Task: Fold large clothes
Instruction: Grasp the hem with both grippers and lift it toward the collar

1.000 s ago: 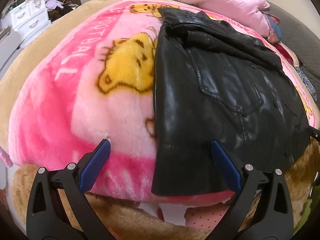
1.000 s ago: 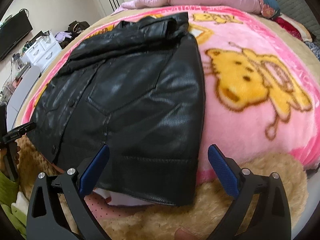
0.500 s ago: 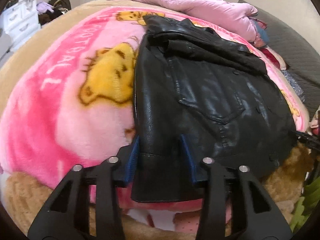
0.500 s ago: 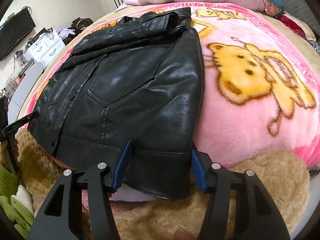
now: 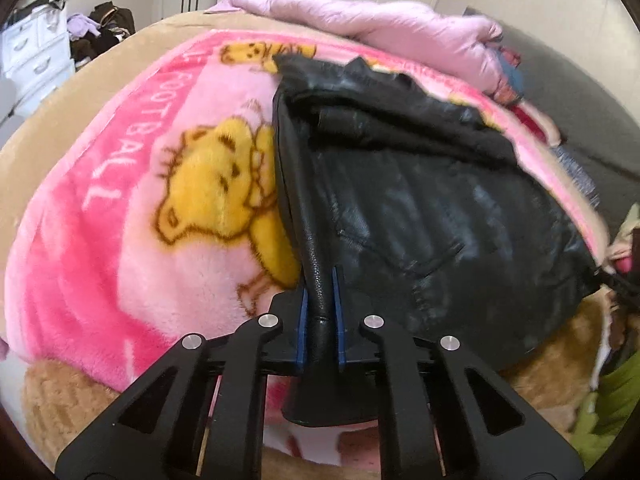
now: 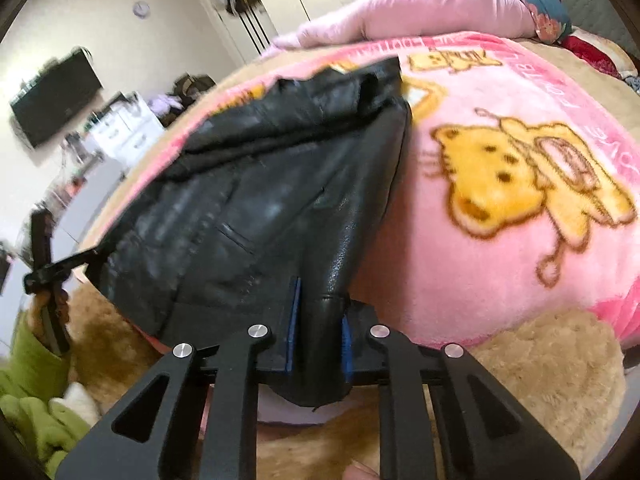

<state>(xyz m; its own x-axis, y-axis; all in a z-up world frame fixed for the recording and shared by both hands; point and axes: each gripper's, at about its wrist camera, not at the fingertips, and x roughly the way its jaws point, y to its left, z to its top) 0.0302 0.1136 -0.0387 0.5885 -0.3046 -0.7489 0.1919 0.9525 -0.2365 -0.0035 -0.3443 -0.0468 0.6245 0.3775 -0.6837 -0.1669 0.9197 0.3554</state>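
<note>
- Two corners of the black leather jacket [image 5: 420, 216] are now pinched, one in each hand-held gripper; a second ago both sets of jaws stood wide apart over the hem.
- Left hand-held gripper [image 5: 320, 312]: its jaws have just been closing and are now clamped on the hem corner at the jacket's left side edge, a ridge of leather standing up between the blue pads [image 5: 303, 320].
- Right hand-held gripper [image 6: 320, 332]: its jaws have likewise just been closing and are clamped on the opposite hem corner, with a thicker bunch of leather between the pads.
- Jacket position: laid flat, collar away from the cameras, on the pink bear-print blanket [image 5: 120, 240] covering the bed [image 5: 60, 128]; its hem lies at the near edge of the bed, and the two gripped corners are raised off the blanket.
- Meaning for the task: the grasp looks complete, so the likely next step is carrying the hem up toward the collar to fold the jacket in half.
- Containers: a white chest of drawers [image 5: 32, 48] stands beyond the bed's far left corner, drawers closed, contents unseen; loose clothes are heaped beside it.
</note>
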